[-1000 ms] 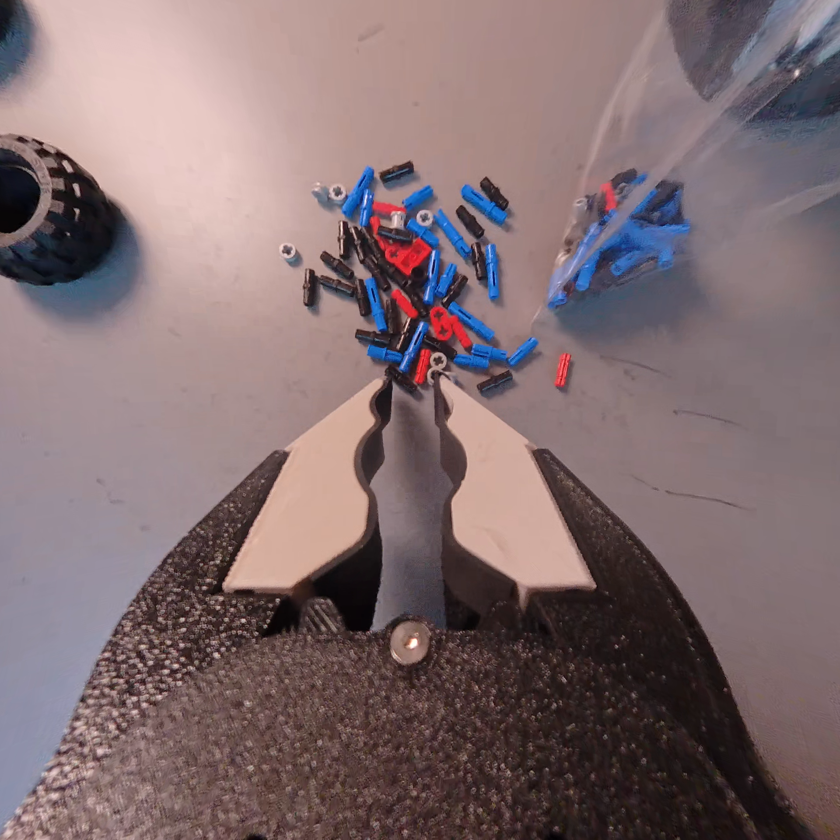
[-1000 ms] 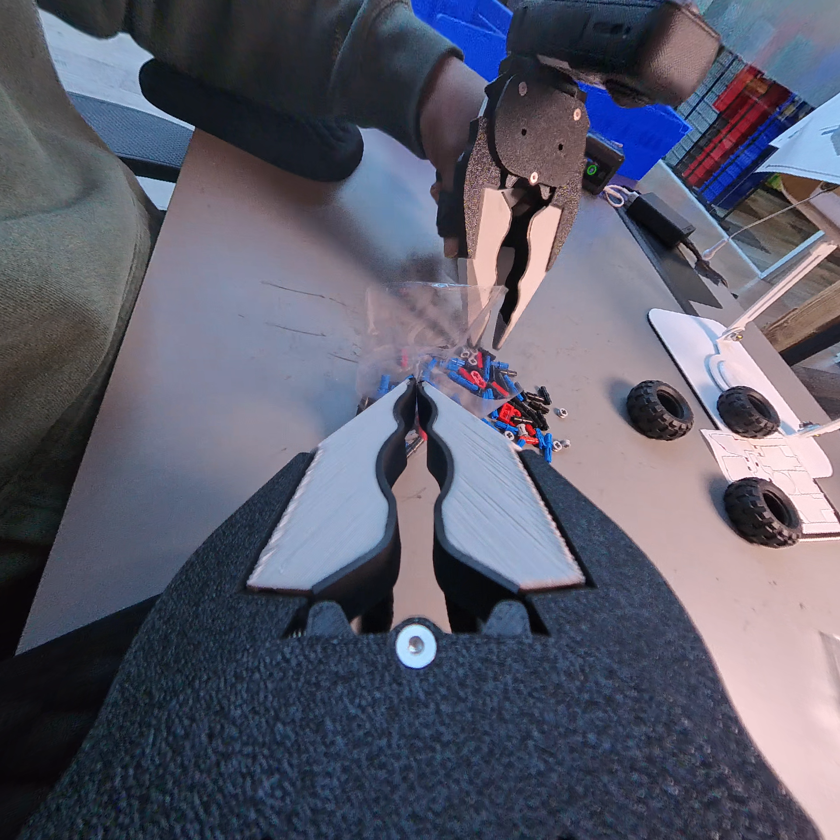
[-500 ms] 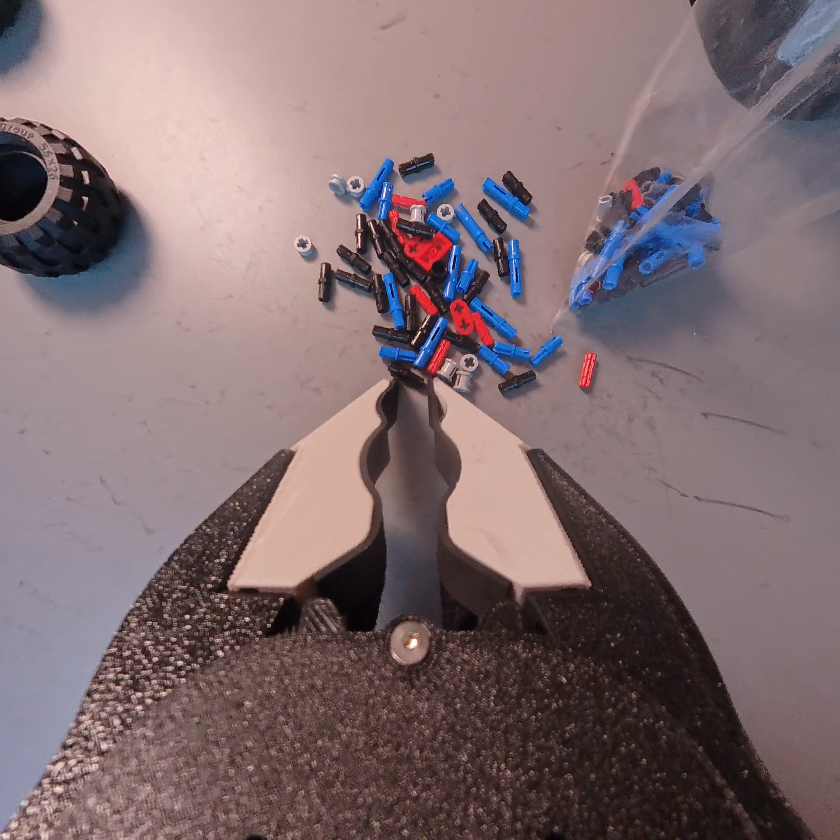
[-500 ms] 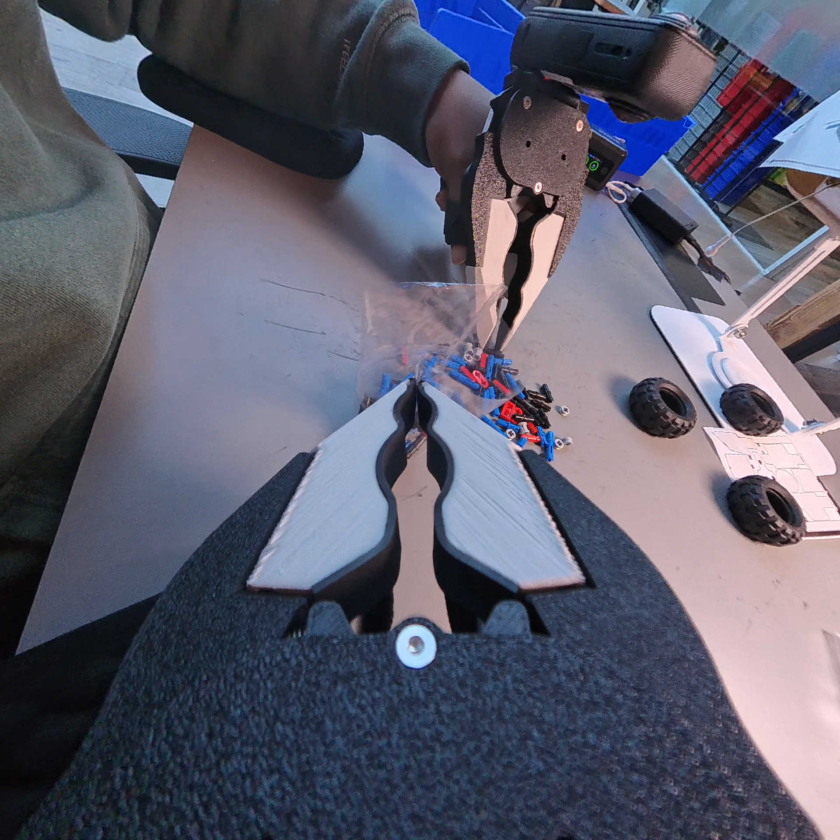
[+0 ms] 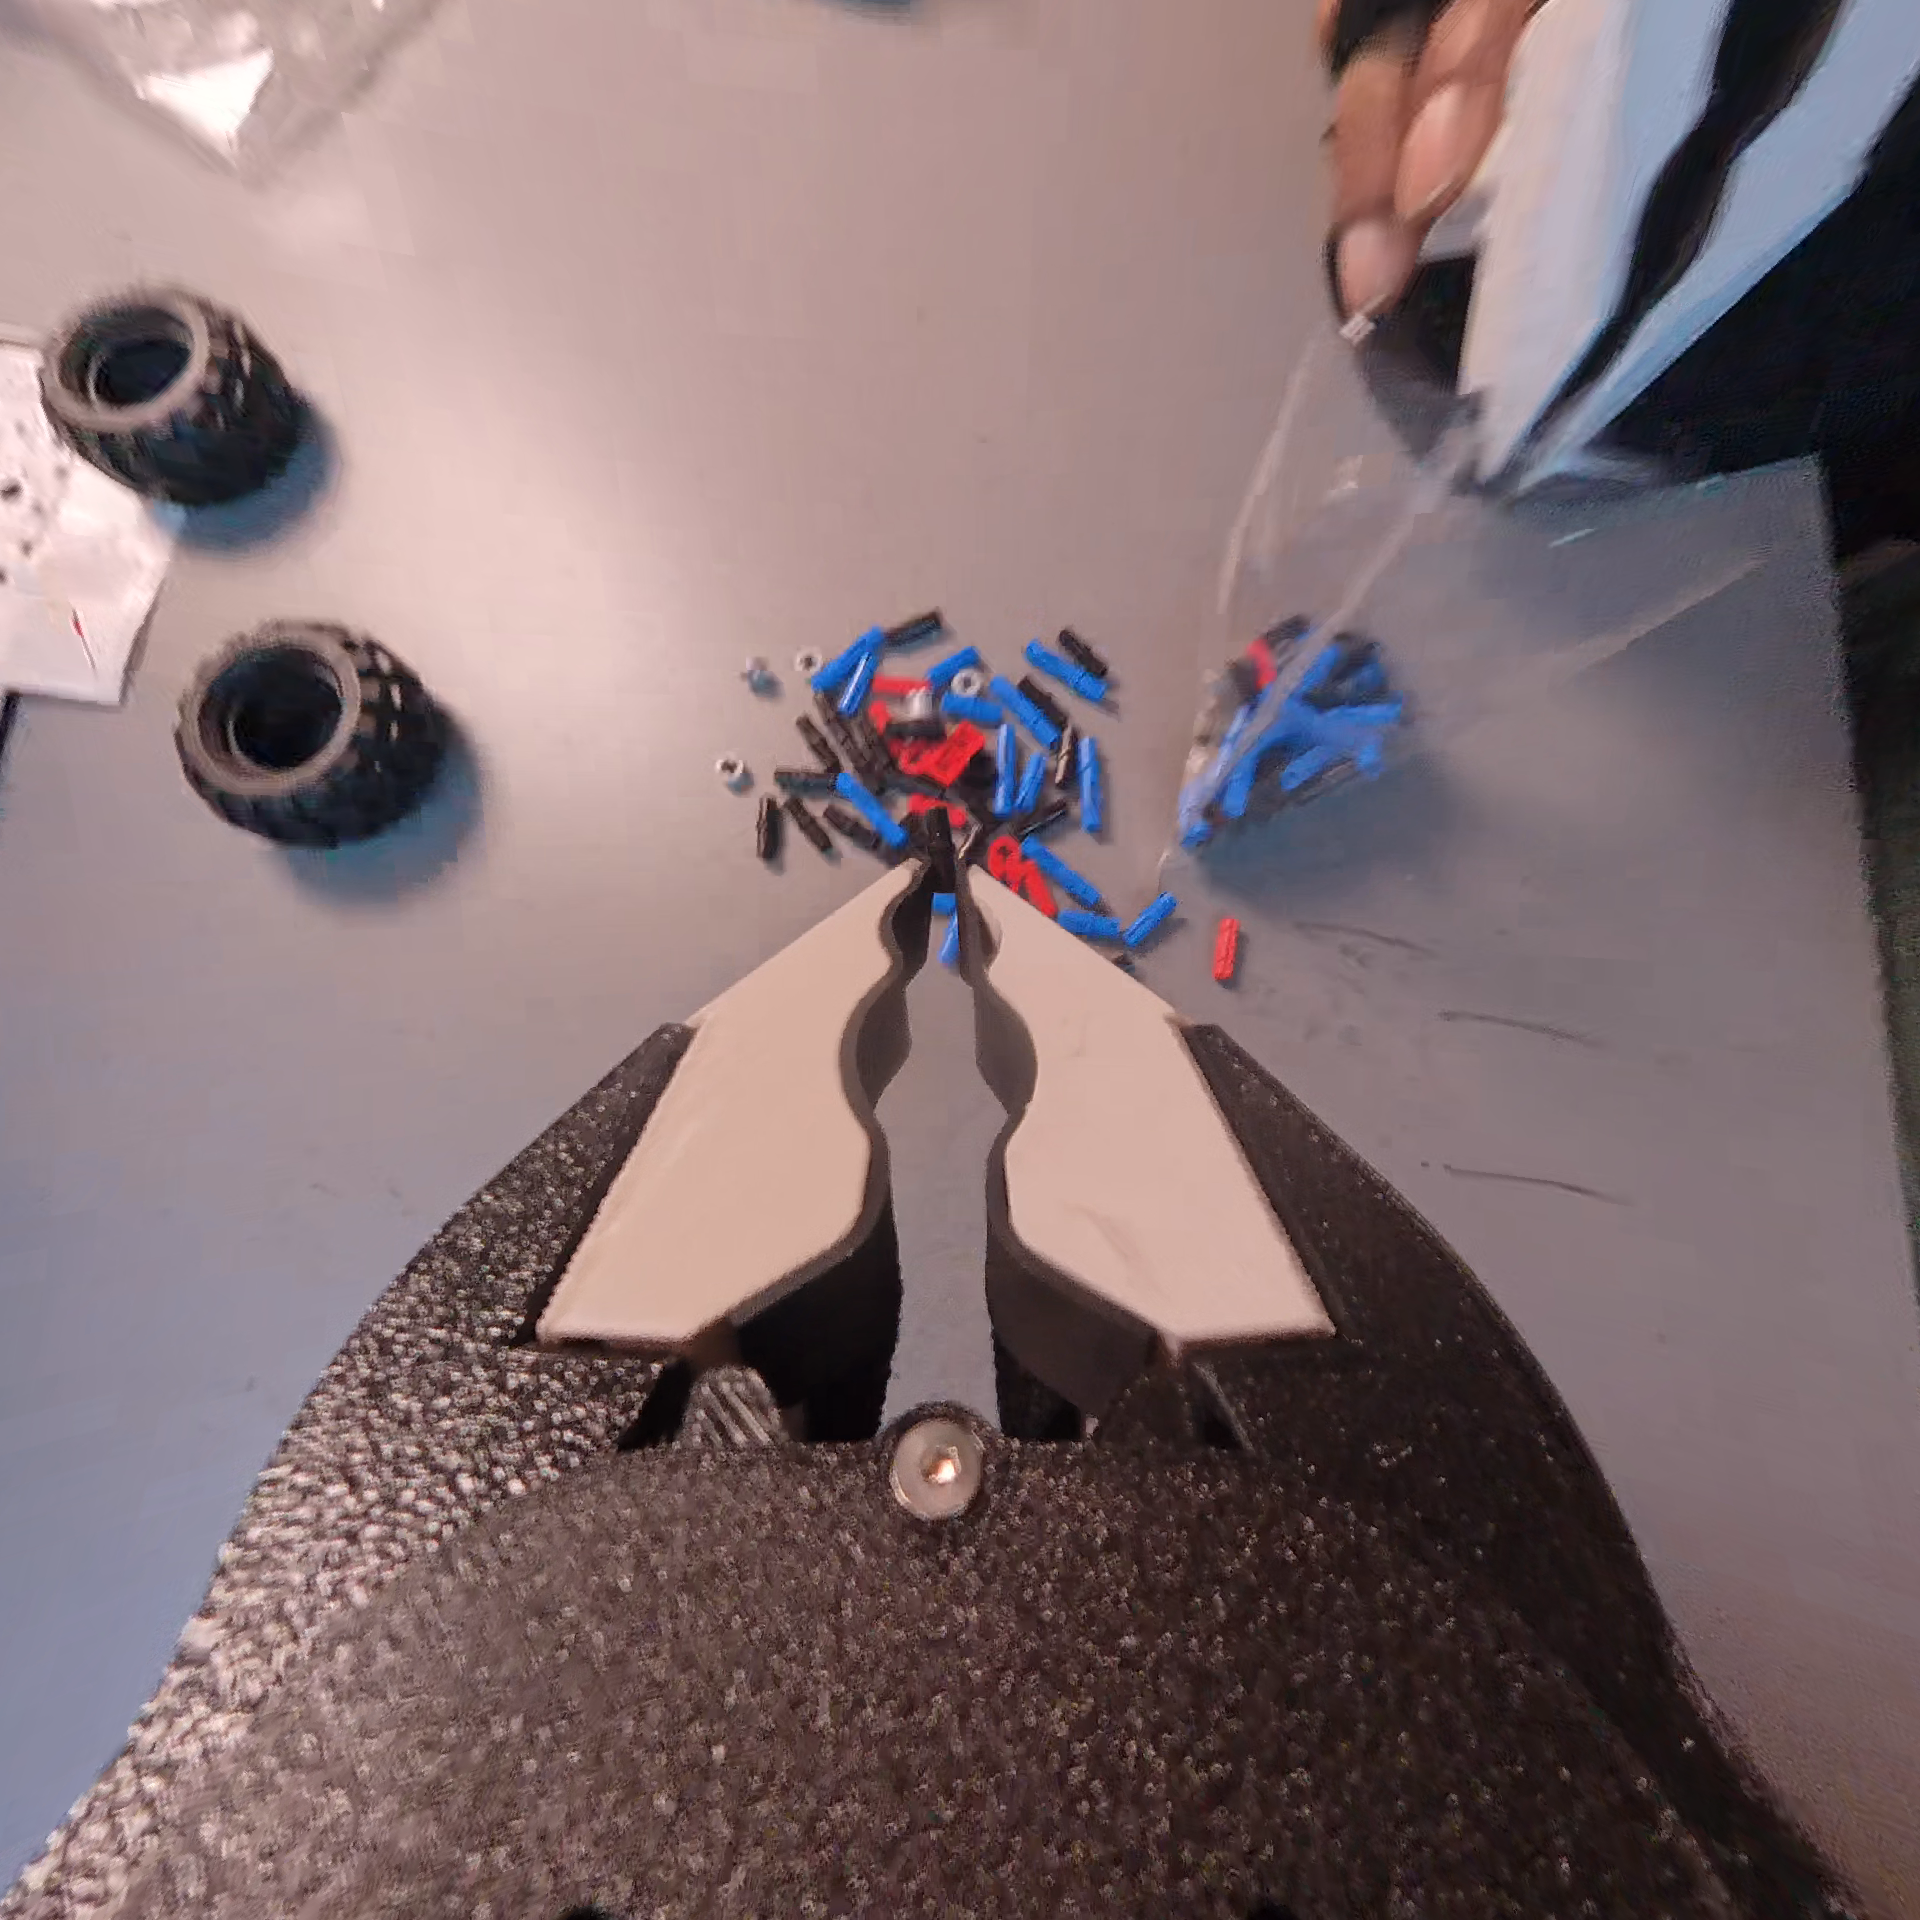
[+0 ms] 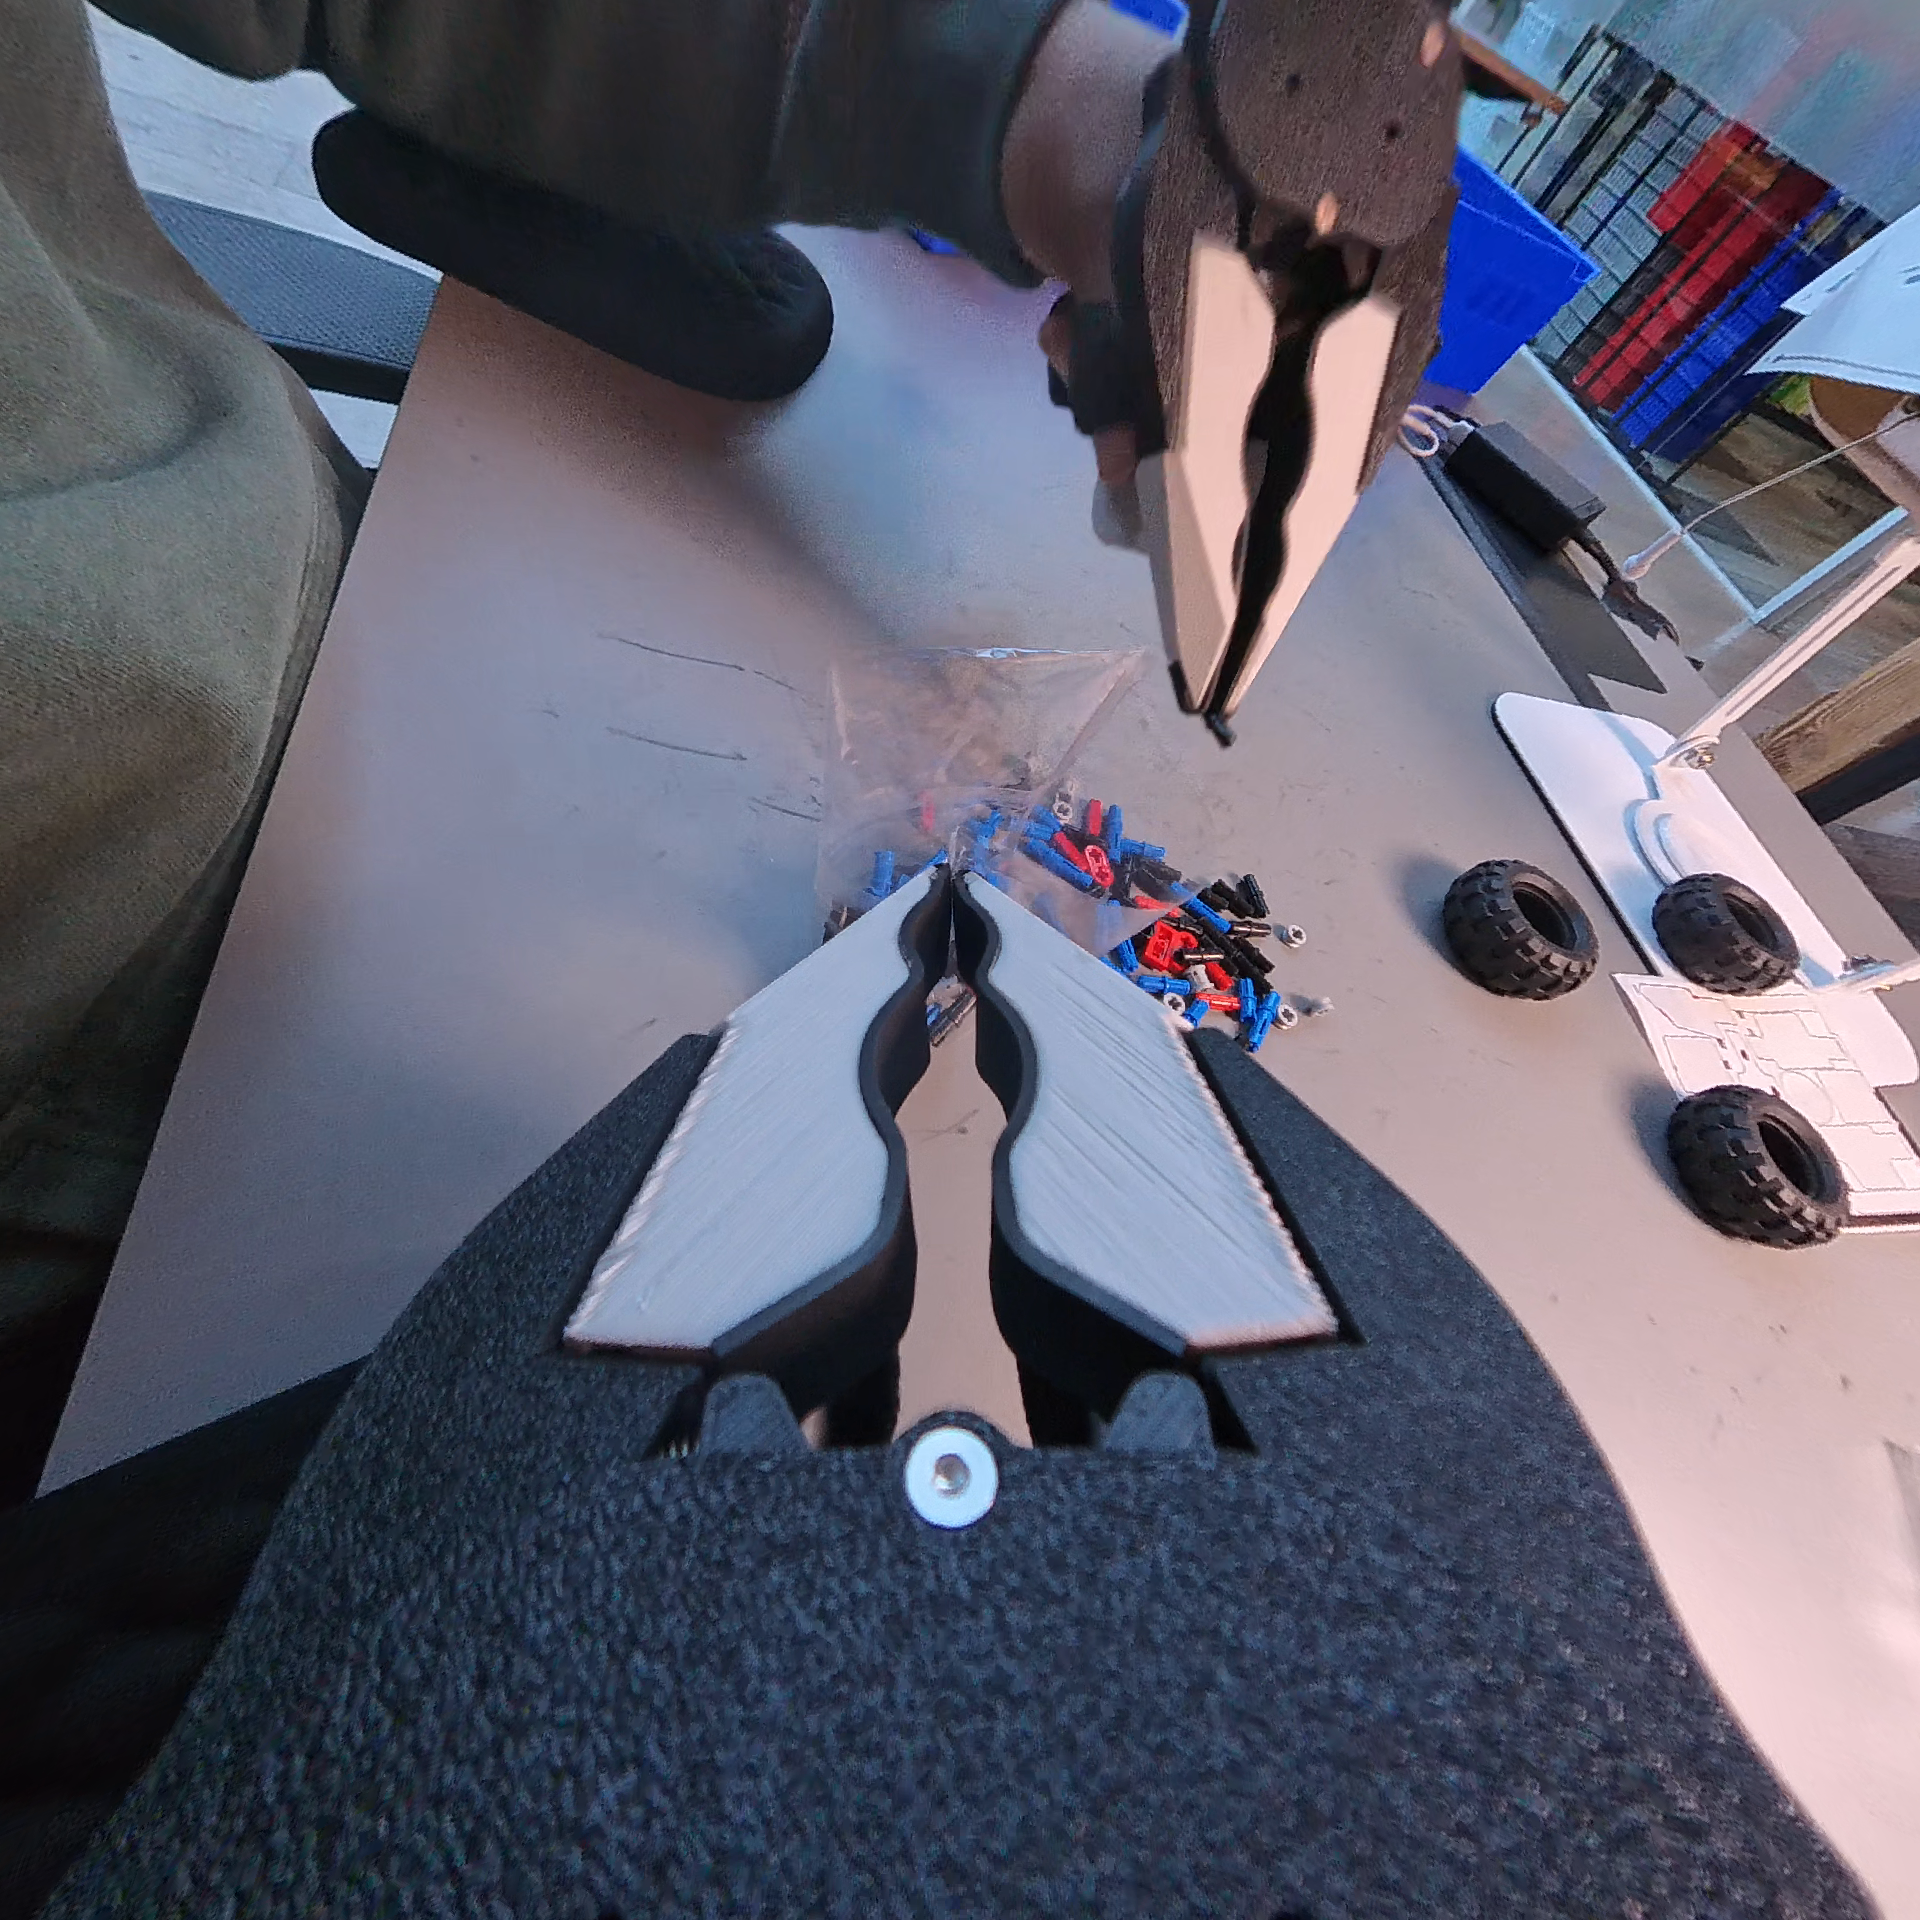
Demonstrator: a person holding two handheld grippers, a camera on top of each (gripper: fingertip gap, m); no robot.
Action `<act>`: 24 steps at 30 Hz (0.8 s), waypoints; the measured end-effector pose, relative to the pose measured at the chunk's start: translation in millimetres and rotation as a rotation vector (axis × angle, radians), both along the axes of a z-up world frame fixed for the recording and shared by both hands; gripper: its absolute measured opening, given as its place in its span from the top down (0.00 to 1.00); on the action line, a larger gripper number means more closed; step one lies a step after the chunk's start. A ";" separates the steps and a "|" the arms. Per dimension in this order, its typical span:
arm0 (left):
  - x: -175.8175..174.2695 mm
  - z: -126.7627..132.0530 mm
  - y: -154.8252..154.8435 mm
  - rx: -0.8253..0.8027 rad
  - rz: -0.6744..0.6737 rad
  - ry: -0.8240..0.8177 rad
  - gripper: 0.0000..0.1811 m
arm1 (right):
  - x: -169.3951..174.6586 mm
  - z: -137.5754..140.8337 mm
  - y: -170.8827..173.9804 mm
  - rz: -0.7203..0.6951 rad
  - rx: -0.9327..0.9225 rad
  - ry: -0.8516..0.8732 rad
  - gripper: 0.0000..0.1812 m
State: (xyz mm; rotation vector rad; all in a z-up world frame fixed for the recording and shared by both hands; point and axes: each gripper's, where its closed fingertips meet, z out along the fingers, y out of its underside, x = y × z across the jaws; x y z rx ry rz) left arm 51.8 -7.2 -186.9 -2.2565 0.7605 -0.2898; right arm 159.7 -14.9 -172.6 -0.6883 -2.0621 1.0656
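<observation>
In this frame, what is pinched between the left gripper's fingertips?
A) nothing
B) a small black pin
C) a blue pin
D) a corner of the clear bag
B: in the right wrist view the left gripper hangs raised above the pile of pins with a small black pin sticking out from its closed tips.

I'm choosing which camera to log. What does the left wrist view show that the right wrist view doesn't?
Only left wrist: a second clear bag at top left. Only right wrist: a white stand base, a black power adapter, a blue bin. Both: the pin pile, black tyres, the left tool shut on a black pin, the right tool shut on the bag of pins.
</observation>
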 end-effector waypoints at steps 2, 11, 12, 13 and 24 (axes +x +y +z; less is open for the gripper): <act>23.9 29.9 -1.9 0.046 -0.080 -0.002 0.98 | -0.4 -0.1 -0.1 -0.001 0.002 -0.001 1.00; 86.7 47.1 -4.7 -0.080 -0.334 0.241 0.95 | -0.1 0.1 -0.4 -0.004 0.013 0.009 1.00; 84.8 47.7 -3.5 -0.085 -0.327 0.243 0.94 | 0.0 0.1 -0.6 -0.003 0.013 0.009 1.00; 83.1 50.2 -3.2 -0.078 -0.319 0.237 0.94 | 0.2 0.1 -0.6 -0.001 0.013 0.010 1.00; 18.3 -32.8 -68.8 -0.180 -0.098 0.043 0.89 | -0.1 -0.7 -1.0 0.008 0.010 0.001 1.00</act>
